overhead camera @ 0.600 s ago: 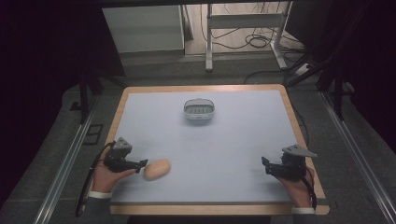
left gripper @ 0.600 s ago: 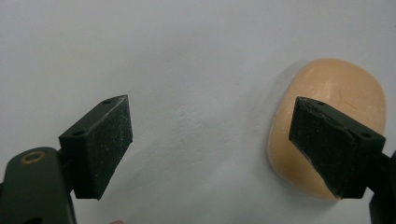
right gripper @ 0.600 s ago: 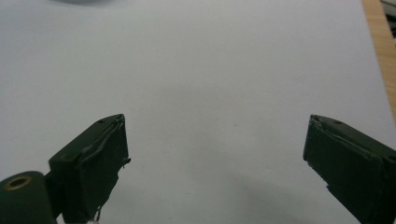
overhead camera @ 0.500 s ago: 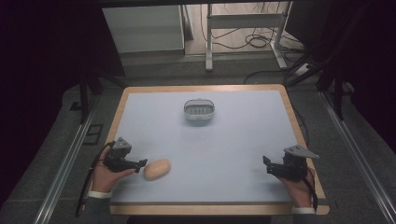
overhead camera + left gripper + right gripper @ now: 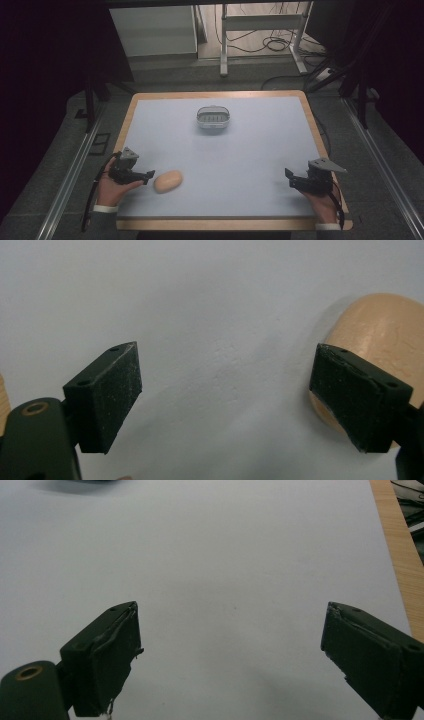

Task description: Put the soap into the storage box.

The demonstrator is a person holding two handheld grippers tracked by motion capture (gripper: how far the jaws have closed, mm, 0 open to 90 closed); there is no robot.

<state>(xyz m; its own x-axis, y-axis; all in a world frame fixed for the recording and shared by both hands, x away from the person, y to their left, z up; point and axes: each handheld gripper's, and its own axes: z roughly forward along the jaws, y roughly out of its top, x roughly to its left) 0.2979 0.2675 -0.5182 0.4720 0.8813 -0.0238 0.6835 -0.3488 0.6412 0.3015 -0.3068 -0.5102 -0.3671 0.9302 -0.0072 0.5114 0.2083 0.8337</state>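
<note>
The left gripper [image 5: 148,176] has black, block-shaped jaws with matte, finely grained pads, spread wide on nothing. Its hand [image 5: 111,186] lies low at the table's near left corner, the jaws pointing right at the bun [image 5: 168,181] just beside them. The bun is a smooth, tan, glossy oval on the pale mat [image 5: 250,150]; in the left gripper view [image 5: 226,390] it sits behind the right jaw. The right gripper [image 5: 290,178] gapes too.
</note>
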